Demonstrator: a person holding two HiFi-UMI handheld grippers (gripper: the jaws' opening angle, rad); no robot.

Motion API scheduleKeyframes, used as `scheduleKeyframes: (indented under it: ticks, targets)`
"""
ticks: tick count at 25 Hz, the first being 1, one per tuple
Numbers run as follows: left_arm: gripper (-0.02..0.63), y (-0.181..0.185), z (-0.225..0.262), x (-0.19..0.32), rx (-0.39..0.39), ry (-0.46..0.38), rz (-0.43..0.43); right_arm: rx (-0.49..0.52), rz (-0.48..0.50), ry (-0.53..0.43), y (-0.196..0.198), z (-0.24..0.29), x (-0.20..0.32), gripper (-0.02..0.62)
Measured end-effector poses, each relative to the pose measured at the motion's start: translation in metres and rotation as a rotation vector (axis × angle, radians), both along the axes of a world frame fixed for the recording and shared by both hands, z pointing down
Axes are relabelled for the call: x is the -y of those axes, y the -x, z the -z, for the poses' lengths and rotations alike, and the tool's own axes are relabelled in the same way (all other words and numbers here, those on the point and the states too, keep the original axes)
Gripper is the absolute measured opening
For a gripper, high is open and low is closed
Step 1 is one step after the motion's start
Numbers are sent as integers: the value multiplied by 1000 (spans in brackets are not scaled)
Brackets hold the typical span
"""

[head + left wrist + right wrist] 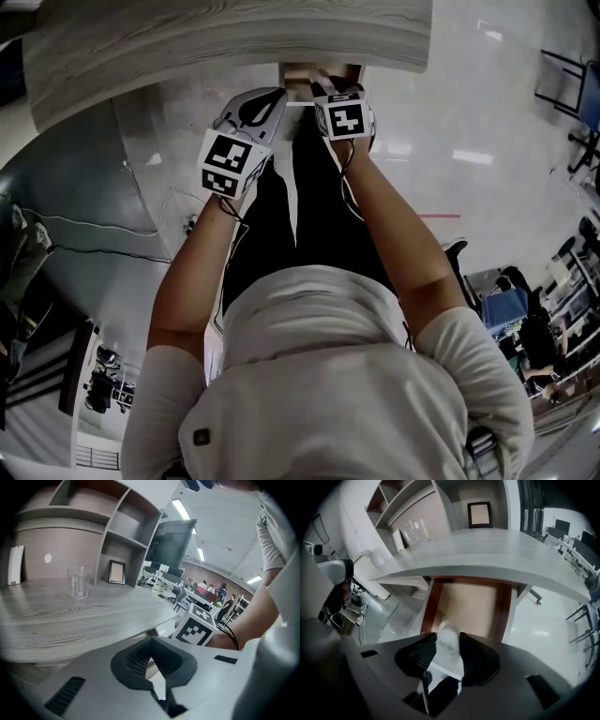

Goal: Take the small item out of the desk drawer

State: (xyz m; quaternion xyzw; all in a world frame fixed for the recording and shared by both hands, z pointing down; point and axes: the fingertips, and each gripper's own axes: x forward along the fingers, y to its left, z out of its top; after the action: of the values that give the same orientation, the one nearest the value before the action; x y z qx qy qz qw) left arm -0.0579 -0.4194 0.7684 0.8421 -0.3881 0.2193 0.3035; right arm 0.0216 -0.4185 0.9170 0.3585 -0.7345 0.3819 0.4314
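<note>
A: What is in the right tongs (449, 637)?

B: They pinch the small white item (450, 654). The two dark pads press on its sides, and its rounded top stands out past the tips. It looks soft, like a little pouch, so we think a grip from the sides is chosen to keep it from sliding out.

A: And where is the item relative to the drawer (471, 604)?

B: It is over the open drawer, whose pale bottom shows behind it. We judge that it is lifted off the bottom, but from this angle we cannot be fully sure.

A: Why do the tongs point so steeply down?

B: The drawer sits directly under the worktop (501, 550), pulled out toward us. So we can reach the opening only from above, just in front of the worktop's edge.

A: What about the left tongs (150, 645)?

B: Their pads meet at the tips and nothing is between them. They hang just beside the right ones, below the worktop's edge. We think they wait there, free to push the drawer shut.

A: Is anything on the worktop in danger?

B: A glass (78, 582) and a small picture frame (116, 572) stand well back from the edge, far from both tongs. In our judgement the next move must only bring the item clear of that edge.
</note>
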Motion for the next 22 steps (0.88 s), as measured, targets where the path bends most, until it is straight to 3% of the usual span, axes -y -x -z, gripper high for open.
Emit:
scheduleKeyframes:
  ticks: [10,22]
  targets:
    - [15,13,59,-26,-13,-57,-9,25,-46,-101,-3,69,-10,160]
    - [15,33,162,-67,-47,-186,-28,93,-65,-301,11,205,-35,160]
